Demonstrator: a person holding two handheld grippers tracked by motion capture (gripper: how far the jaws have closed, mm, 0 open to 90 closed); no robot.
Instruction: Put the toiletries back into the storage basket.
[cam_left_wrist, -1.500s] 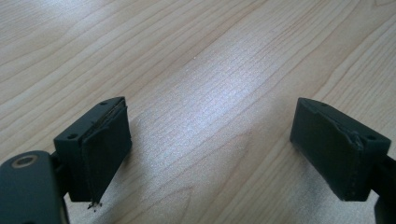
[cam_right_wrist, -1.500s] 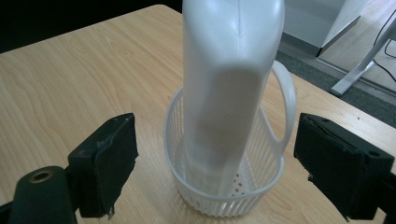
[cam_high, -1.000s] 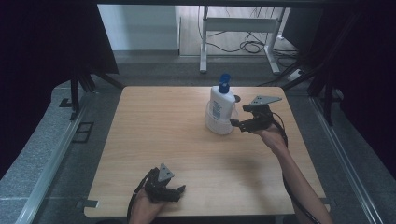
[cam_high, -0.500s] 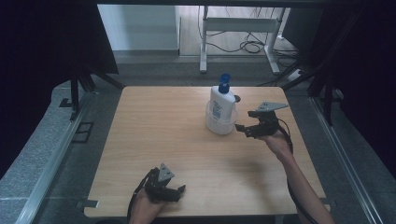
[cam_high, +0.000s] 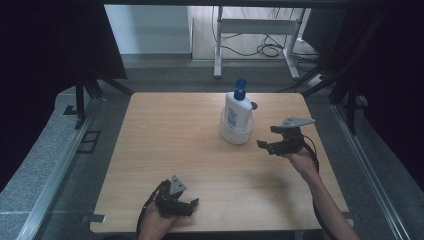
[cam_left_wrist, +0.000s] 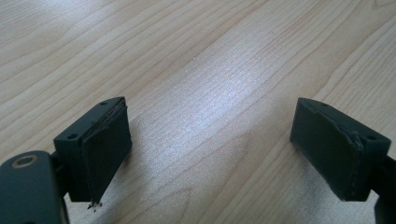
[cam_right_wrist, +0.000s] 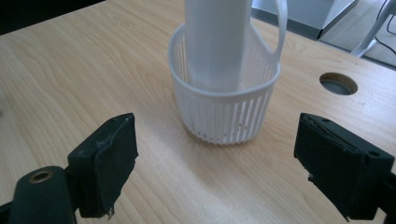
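A white bottle (cam_high: 237, 111) with a blue cap stands upright in a small white slotted basket (cam_high: 238, 134) on the wooden table (cam_high: 165, 135), right of centre. In the right gripper view the bottle (cam_right_wrist: 215, 42) and the basket (cam_right_wrist: 224, 114) stand just beyond the jaws. My right gripper (cam_high: 267, 137) hovers a short way to the right of the basket, open, nothing between its jaws, which point toward the basket. My left gripper (cam_high: 194, 208) rests near the table's front edge, open and empty; its fingers (cam_left_wrist: 100, 149) frame bare wood.
A round cable hole (cam_right_wrist: 338, 83) lies in the tabletop behind the basket. Dark curtains flank the table. A white desk frame (cam_high: 250, 30) and cables stand on the floor beyond the far edge.
My right gripper has drawn back from the bottle, toward the front right and lower. Bottle, basket and left gripper have stayed put.
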